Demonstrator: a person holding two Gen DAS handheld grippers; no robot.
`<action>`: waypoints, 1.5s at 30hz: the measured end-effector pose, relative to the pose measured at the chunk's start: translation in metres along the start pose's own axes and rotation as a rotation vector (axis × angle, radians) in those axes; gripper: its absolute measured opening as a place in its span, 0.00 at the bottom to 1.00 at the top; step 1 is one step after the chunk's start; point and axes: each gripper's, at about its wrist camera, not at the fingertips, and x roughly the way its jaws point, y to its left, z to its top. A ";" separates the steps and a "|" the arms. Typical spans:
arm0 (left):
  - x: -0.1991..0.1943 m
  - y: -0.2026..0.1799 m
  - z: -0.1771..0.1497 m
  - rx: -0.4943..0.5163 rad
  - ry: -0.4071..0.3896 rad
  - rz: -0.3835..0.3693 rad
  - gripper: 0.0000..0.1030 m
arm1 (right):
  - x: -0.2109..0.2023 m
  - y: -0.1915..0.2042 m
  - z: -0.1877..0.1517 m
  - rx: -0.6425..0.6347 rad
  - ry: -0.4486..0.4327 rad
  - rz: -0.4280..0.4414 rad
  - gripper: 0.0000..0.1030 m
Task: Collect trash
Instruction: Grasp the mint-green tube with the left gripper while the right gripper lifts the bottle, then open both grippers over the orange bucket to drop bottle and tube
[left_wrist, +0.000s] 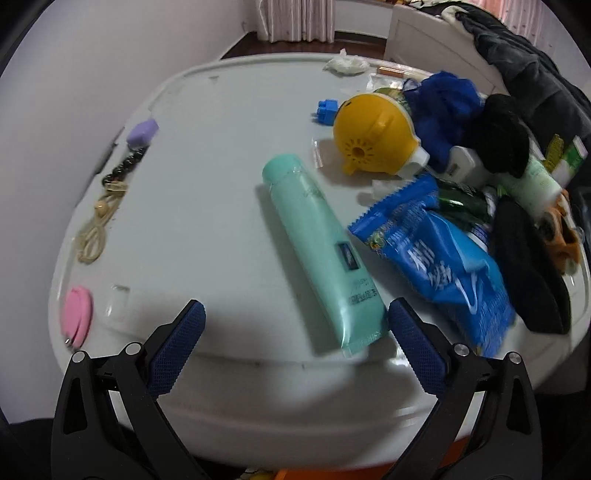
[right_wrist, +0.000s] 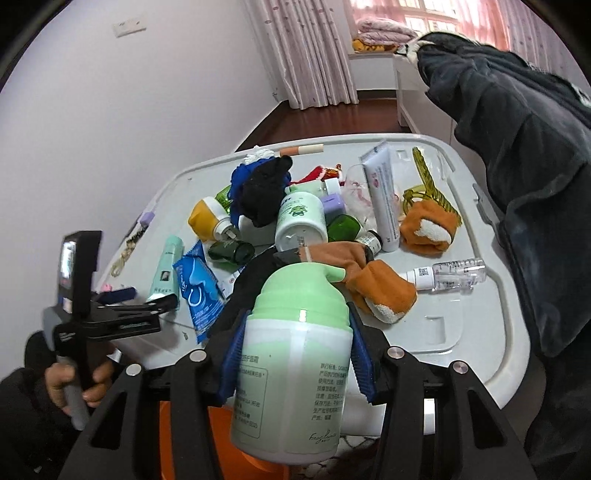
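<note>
Between the right gripper's (right_wrist: 295, 354) blue fingers (right_wrist: 232, 360) sits a pale green pump bottle (right_wrist: 295, 354), clamped on both sides of its body with its green cap and spout pointing away toward the desk (right_wrist: 480, 332). Beneath it shows something orange (right_wrist: 207, 424), perhaps a bin, though too little of it is visible to be sure.

On the white desk lies a heap of clutter: a white bottle with a frog label (right_wrist: 301, 221), black cloth (right_wrist: 264, 192), orange socks (right_wrist: 428, 225), a white tube (right_wrist: 382, 199) and a clear spray bottle (right_wrist: 448, 275) lying on its side.

At the near left edge, the left gripper (left_wrist: 295, 350) hovers with its fingers (left_wrist: 177, 354) wide apart and nothing between them. A mint-green tube (left_wrist: 317, 251) lies just ahead, its crimped end near the right finger. Beside it rests a blue wrapper (left_wrist: 436, 258), touching the pile, with a yellow ball-shaped toy (left_wrist: 373, 133) behind. A pink eraser-like piece (left_wrist: 75, 314) and a beaded cord (left_wrist: 110, 199) lie well apart, on the left.
</note>
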 end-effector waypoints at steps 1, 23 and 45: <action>0.005 0.000 0.006 0.003 -0.005 0.018 0.95 | 0.002 -0.001 0.001 0.010 0.005 0.004 0.48; -0.061 -0.001 -0.004 0.111 -0.147 -0.102 0.31 | 0.009 0.030 0.002 -0.080 0.018 0.014 0.48; -0.102 -0.017 -0.148 0.425 0.082 -0.156 0.67 | -0.015 0.087 -0.088 -0.137 0.206 0.127 0.82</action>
